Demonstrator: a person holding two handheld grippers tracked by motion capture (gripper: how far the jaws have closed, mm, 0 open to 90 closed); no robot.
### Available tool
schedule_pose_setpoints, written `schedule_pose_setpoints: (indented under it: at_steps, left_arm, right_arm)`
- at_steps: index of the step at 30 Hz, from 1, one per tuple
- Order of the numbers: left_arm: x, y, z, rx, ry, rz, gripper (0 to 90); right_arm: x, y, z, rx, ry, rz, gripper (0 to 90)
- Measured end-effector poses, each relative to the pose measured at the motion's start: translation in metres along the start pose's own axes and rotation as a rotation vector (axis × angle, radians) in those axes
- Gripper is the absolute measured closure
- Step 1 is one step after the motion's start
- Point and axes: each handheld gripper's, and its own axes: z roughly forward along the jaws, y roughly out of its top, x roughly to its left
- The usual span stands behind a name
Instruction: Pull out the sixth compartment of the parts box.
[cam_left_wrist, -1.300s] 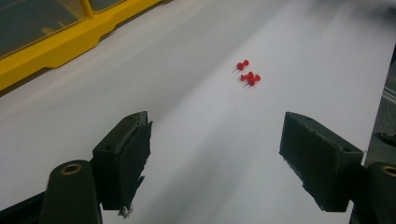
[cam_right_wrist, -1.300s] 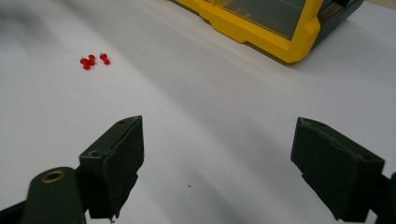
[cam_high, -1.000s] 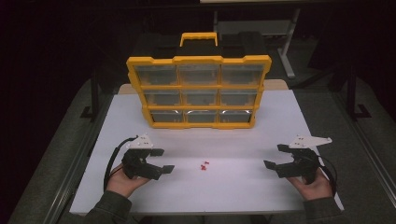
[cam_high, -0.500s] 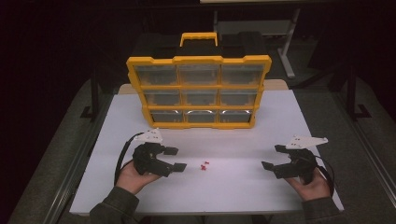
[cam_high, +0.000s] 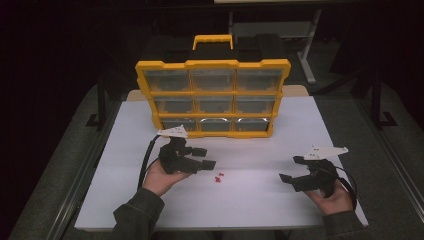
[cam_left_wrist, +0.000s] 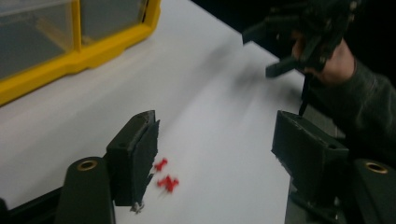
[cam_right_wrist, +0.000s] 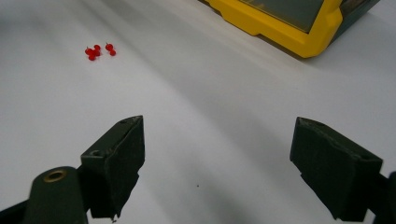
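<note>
white table (cam_high: 125, 150), yellow organizer (cam_high: 212, 97), red pushpins (cam_high: 218, 177)

Left claw (cam_high: 202, 159), black, two-jaw, grey three-cornered plate on top, held in the left hand (cam_high: 159, 176), palm up, sleeved forearm entering from the bottom edge. Jaws point right, have just been closing, a clear gap remains; nothing between the pads.

Right claw (cam_high: 292, 169), same build, held in the right hand (cam_high: 331, 196), pointing left. Jaws wide apart, nothing gripped.

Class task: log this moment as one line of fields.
left gripper: open, closing, beside red pins | right gripper: open, empty | organizer: upright
</note>
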Motion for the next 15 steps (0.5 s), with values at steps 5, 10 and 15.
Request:
schedule_pose_setpoints:
  at_steps: [5, 10, 15]
  left_arm:
    - [-0.001, 0.01, 0.012, -0.02, -0.003, -0.019, 31.7]
    - [0.001, 0.023, 0.022, -0.059, 0.012, -0.062, 34.5]
    - [-0.001, 0.037, 0.032, -0.111, 0.05, -0.074, 37.6]
  right_arm:
    - [0.0, 0.001, 0.001, 0.0, 0.009, -0.001, 17.3]
    - [0.001, 0.001, 0.002, 0.006, 0.008, -0.002, 17.5]
    - [0.0, 0.003, 0.003, 0.002, 0.01, -0.007, 17.7]
